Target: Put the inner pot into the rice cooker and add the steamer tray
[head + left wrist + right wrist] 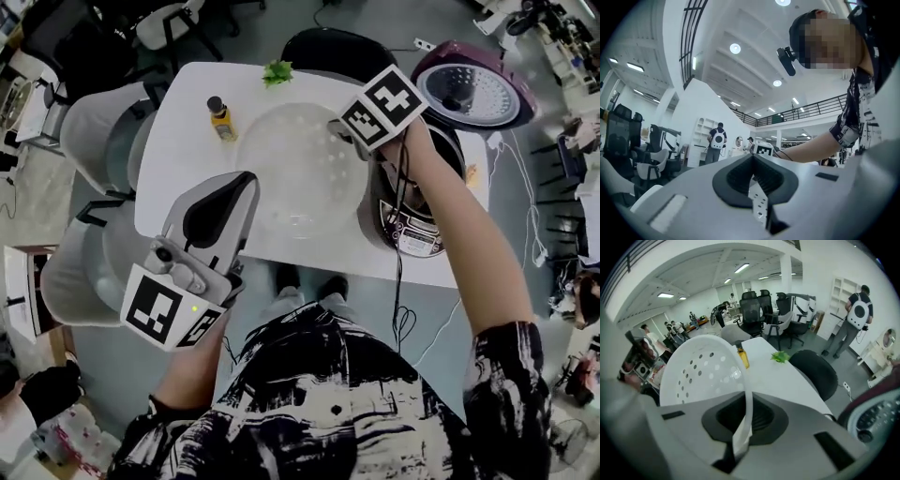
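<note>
While shut thin on the rim of the round, white, perforated plastic steamer tray point(300, 169), holds that tray over the middle of the white rectangular table point(178, 159) with the right gripper point(337, 127). Pinches only the rim on the tray's right side, both pads pressed against the thin plastic. Shows the same in the right gripper view: jaws of the right gripper point(743, 404) nearly together, rim edge-on between them, perforated bowl of the tray point(703, 371) rising tilted beyond. Sets the tray's right edge just beside the dark maroon rice cooker point(412, 230) at the table's right edge, lid open. Leaves a small yellow bottle with a black cap point(222, 120) just beyond the tray's left rim, and a green leafy sprig point(277, 72) at the far edge. Keeps the left gripper point(246, 183) over the near left corner, apart from the tray. Has the left gripper point(753, 157) closed, pads meeting, nothing between.
</note>
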`<state>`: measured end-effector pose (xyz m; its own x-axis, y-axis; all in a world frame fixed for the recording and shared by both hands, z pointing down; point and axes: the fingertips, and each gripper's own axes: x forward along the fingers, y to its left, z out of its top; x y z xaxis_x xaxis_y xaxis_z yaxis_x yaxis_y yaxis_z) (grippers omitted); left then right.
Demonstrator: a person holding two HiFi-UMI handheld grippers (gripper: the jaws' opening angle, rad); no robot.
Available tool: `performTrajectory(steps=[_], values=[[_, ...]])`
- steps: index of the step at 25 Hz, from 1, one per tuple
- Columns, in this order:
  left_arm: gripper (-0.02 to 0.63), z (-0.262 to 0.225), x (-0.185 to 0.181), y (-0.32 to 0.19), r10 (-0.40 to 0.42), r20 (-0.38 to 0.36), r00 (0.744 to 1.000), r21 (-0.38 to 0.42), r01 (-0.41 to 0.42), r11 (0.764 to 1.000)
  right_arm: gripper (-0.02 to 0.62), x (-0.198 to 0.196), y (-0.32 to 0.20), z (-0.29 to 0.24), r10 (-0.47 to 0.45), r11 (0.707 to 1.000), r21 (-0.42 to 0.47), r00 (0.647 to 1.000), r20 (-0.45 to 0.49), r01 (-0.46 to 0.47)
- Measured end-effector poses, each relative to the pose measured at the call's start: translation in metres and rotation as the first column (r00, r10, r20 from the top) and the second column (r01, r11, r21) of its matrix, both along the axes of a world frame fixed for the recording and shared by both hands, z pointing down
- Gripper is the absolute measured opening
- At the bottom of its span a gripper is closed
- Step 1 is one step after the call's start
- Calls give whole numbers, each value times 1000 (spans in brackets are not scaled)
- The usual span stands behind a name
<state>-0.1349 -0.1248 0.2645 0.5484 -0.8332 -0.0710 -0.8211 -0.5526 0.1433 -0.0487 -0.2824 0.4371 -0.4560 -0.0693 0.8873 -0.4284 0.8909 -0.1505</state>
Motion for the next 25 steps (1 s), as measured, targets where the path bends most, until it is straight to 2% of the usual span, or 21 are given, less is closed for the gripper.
performTrajectory(steps=[3,6,9,14,16,19,22,25], values=[[5,-3,33,-9,64,7,998,12,-64,998,2,68,-19,-21,114,993,28,993,-9,-114],[5,-5,67,-19,126,16,992,19,-127,992,0,144,-33,-32,253,967,41,967,-16,-252],[5,-9,101,-26,189,22,982,27,-190,981,0,219,-39,-28,398,917,34,917,-22,-397],[5,-10,148,-32,254,42,966,31,-255,966,0,319,-40,3,589,807,6,805,-65,-590],[5,-9,161,-33,272,45,961,26,-273,962,2,344,-39,18,641,765,-7,763,-88,-644],[5,-8,175,-34,288,51,956,19,-290,957,2,365,-36,39,684,722,-15,717,-133,-691],[5,-6,180,-35,290,57,955,10,-291,957,2,375,-34,57,703,698,-21,691,-172,-715],[5,-2,180,-36,280,60,958,-1,-280,960,2,371,-34,70,709,689,-35,682,-177,-724]])
